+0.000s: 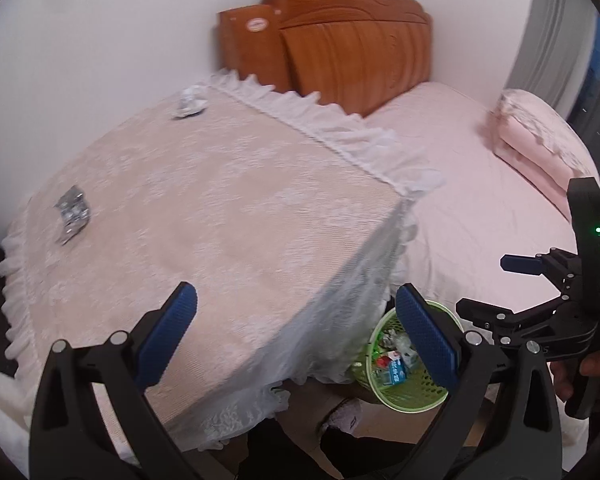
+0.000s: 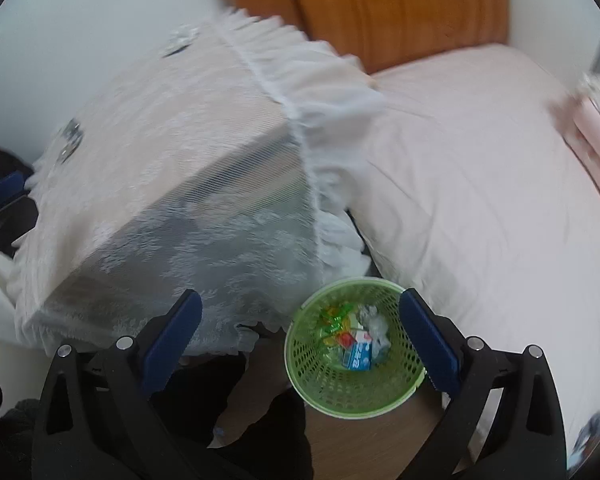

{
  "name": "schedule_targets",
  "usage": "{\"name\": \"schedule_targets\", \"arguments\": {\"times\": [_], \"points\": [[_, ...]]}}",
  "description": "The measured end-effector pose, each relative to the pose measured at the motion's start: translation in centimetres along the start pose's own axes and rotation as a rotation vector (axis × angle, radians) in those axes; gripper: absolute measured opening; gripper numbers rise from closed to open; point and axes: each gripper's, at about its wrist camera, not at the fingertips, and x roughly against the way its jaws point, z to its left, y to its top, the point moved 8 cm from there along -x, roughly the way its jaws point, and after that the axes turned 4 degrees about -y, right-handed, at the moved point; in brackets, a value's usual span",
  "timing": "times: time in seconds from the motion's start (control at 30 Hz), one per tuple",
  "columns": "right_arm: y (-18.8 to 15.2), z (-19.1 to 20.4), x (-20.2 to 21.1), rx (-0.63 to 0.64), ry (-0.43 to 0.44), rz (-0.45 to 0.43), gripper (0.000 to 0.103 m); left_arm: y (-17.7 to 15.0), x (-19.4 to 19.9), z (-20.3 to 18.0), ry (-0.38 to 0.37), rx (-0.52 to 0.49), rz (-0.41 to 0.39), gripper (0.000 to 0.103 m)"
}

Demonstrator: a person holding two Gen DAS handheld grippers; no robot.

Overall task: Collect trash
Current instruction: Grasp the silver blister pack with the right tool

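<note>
Two pieces of trash are left on the table (image 1: 228, 208): a foil blister pack (image 1: 73, 213) far ahead and to the left of the left claw (image 1: 296, 332), and a crumpled tissue (image 1: 189, 103) farther ahead, near the table's back edge by the wall. Both lie flat on the lace cloth, well apart from each other and from either claw, so neither is yet within reach.

The green bin (image 2: 354, 346) is set on the floor in the gap between table and bed (image 2: 480, 184), presumably so that it can be reached from either. It sits just below and between the fingers of the right claw (image 2: 300, 340), closer to the right-hand finger. Inside it a blue-and-white carton (image 2: 358, 356), crumpled paper and some bright green and red scraps are seen; part of the collecting appears done.

The right claw is held wide open and empty above the bin, which fits a drop position. The left claw is also spread wide with nothing between its pads, pointed over the near corner of the table, with the bin seen below its right finger. That aim suggests the table trash is its next target; the blister pack lies flat and may be awkward to pinch.
</note>
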Motion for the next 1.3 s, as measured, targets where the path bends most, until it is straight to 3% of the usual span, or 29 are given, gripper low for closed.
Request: {"name": "schedule_targets", "arguments": {"times": [0.33,0.57,0.77,0.97,1.3], "points": [[9.9,19.6,-3.5,0.615,0.188,-0.068,0.1,-4.9,3.1,16.3,0.212,0.335,-0.013,0.095],[16.3,34.9,-6.0,1.051,0.219,-0.112,0.1,-5.6,2.3,24.0,0.245,0.428,-0.025,0.095],[19.4,44.2,-10.0,1.318,0.175,-0.095,0.1,-4.3,0.3,29.2,0.245,0.455,-0.024,0.095],[20.7,49.7,-15.3,1.559,0.114,-0.045,0.1,-4.0,-1.2,33.3,0.262,0.496,0.0,0.095],[21.0,51.3,-20.1,1.682,0.161,0.116,0.1,-5.4,-1.9,36.5,0.307,0.579,0.042,0.095]]}}
